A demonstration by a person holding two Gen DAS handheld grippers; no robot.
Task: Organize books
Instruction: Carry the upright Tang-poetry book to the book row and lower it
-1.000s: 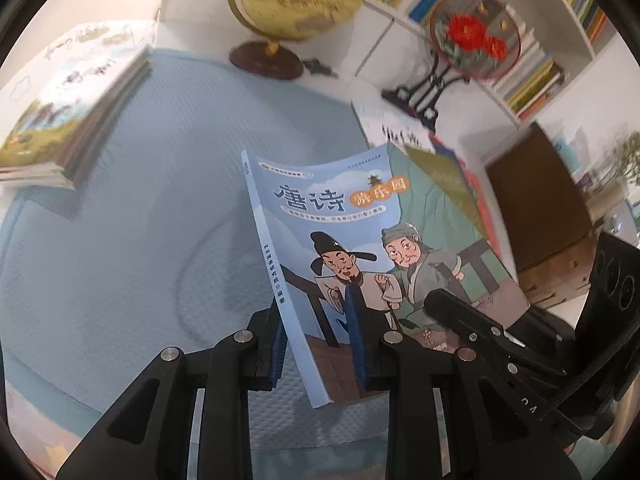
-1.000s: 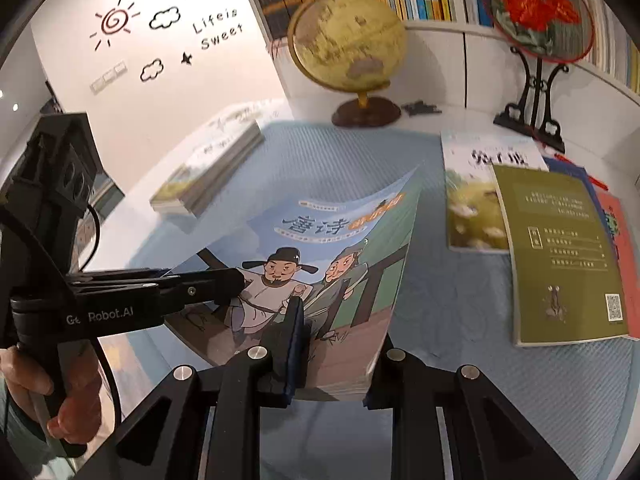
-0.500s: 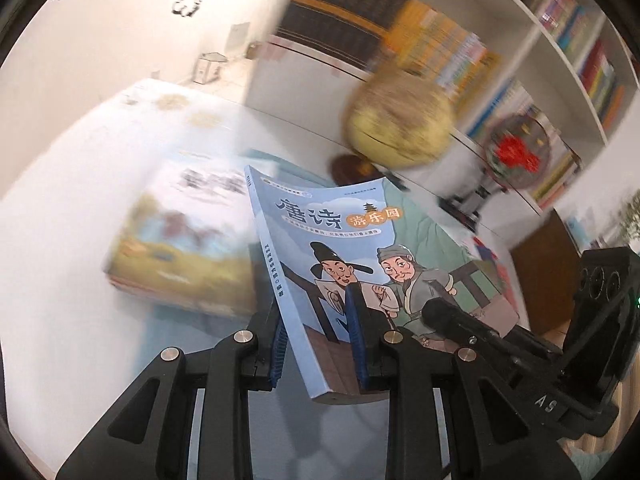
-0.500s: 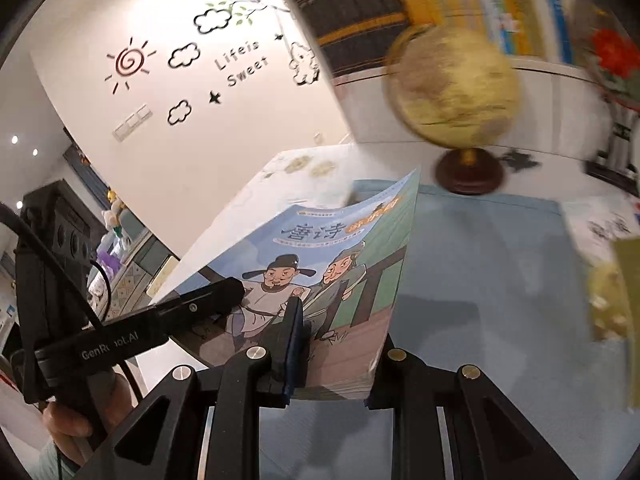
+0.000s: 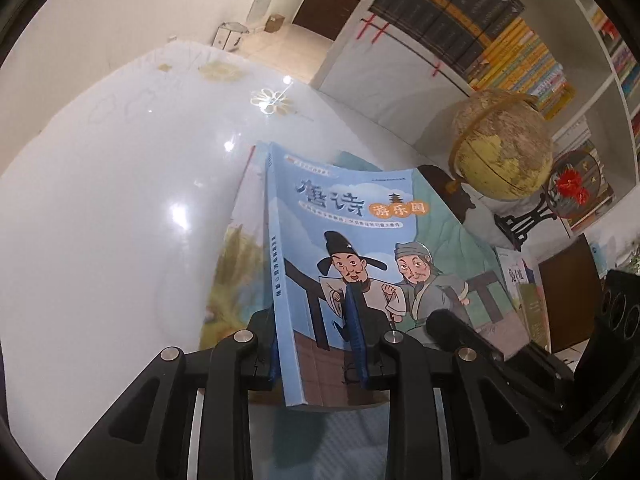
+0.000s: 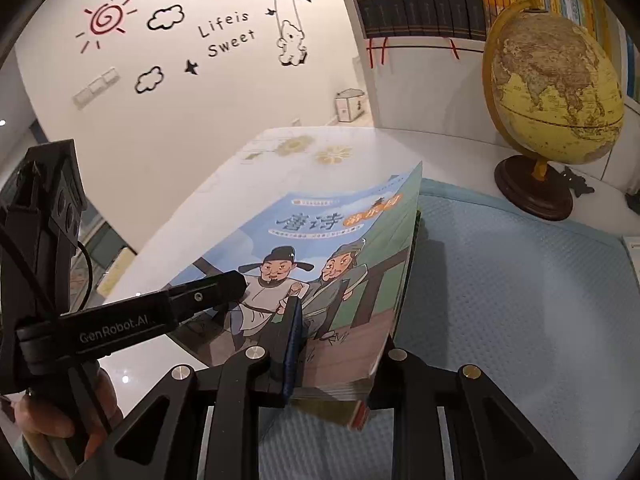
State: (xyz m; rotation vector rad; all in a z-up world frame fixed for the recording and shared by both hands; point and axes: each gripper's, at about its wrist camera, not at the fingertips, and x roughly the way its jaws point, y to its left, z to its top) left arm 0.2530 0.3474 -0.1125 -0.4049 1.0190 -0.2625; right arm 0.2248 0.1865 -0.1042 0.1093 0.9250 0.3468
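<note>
A blue book (image 5: 360, 216) with two cartoon men on its cover is held tilted between both grippers. My left gripper (image 5: 316, 344) is shut on its near edge by the spine. My right gripper (image 6: 340, 352) is shut on the same near edge at the page side of the book (image 6: 320, 232). Just under it lies a stack of books (image 5: 236, 264), mostly hidden, with page edges showing at the stack's (image 6: 356, 408) near end. Each gripper shows in the other's view: the right gripper (image 5: 448, 324) and the left gripper (image 6: 224, 284), with a hand on its handle.
The stack lies at the left end of a light blue mat (image 6: 520, 300) on a glossy white table (image 5: 100, 200). A globe (image 6: 552, 92) stands at the back right, a red-flower fan ornament (image 5: 572, 184) beyond it. More books (image 5: 520, 280) lie far right; bookshelves line the wall.
Both grippers have carried the blue book leftward across the mat, from its middle to over the stack of books. The globe and the loose books now lie off to the right.
</note>
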